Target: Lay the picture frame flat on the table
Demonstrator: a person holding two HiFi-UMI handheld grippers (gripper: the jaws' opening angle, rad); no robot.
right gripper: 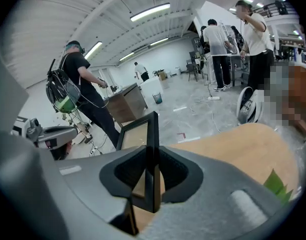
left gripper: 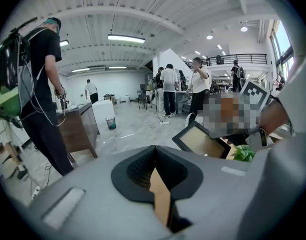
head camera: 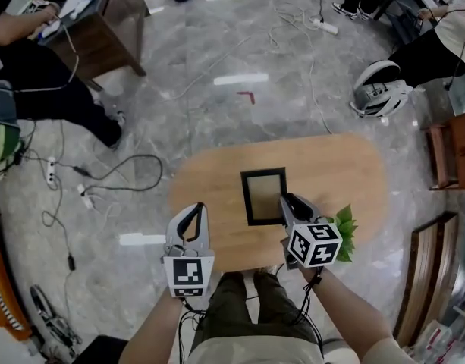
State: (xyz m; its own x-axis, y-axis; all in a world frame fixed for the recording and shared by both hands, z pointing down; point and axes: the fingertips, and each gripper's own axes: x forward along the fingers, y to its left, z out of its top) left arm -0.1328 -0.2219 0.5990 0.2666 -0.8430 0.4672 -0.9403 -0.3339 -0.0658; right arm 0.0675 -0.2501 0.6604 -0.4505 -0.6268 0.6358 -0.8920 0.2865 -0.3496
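Observation:
A black picture frame (head camera: 264,196) with a tan insert sits over the middle of the oval wooden table (head camera: 346,165). My right gripper (head camera: 287,203) is shut on its right edge, and in the right gripper view the frame's edge (right gripper: 152,134) stands upright between the jaws. In the left gripper view the frame (left gripper: 202,140) is tilted, its far side raised. My left gripper (head camera: 195,211) is shut on nothing over the table's near left edge, a hand's width left of the frame. Its jaws (left gripper: 153,160) meet in its own view.
A small green plant (head camera: 344,230) lies at the table's near right, beside my right gripper. Cables (head camera: 103,177) trail over the floor to the left. A wooden desk (head camera: 103,29) stands far left and shelving (head camera: 452,154) at the right. Several people stand around.

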